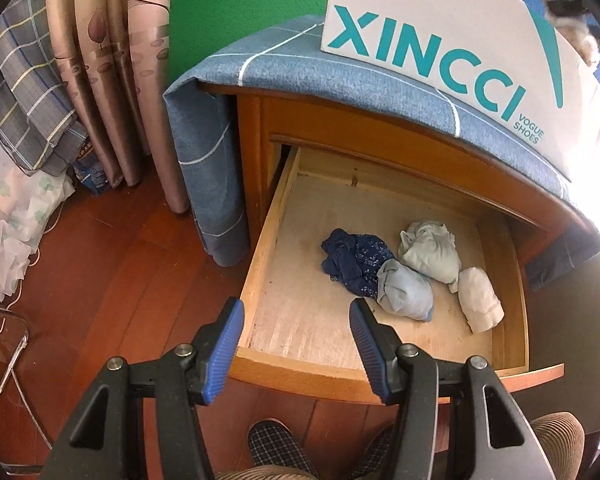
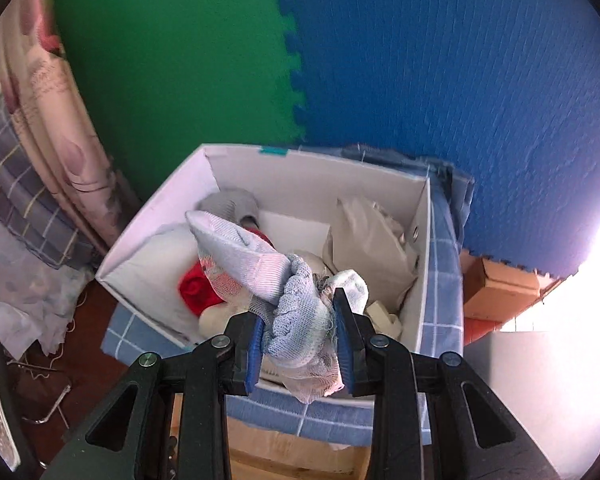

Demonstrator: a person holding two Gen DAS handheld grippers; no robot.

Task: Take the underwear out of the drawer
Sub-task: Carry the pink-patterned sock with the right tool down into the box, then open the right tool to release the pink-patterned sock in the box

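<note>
In the left wrist view, the wooden drawer (image 1: 260, 248) stands pulled out. On its floor lie a dark blue patterned underwear (image 1: 354, 266), a pale blue roll (image 1: 406, 292), a grey-green bundle (image 1: 430, 254) and a white roll (image 1: 480, 300). My left gripper (image 1: 298, 344) hangs open over the drawer's front left corner, holding nothing. In the right wrist view, my right gripper (image 2: 302, 340) is shut on a light blue mesh underwear (image 2: 296, 312), held above the white shoe box (image 2: 140, 248). The box holds red, grey and cream clothes.
The white box (image 1: 440, 40) sits on the blue checked cloth (image 1: 300, 64) covering the nightstand top. Curtains (image 1: 112, 60) and piled bedding (image 1: 24, 92) stand at the left. Slippered feet (image 1: 276, 448) are below the drawer front. A cardboard box (image 2: 500, 288) lies at the right.
</note>
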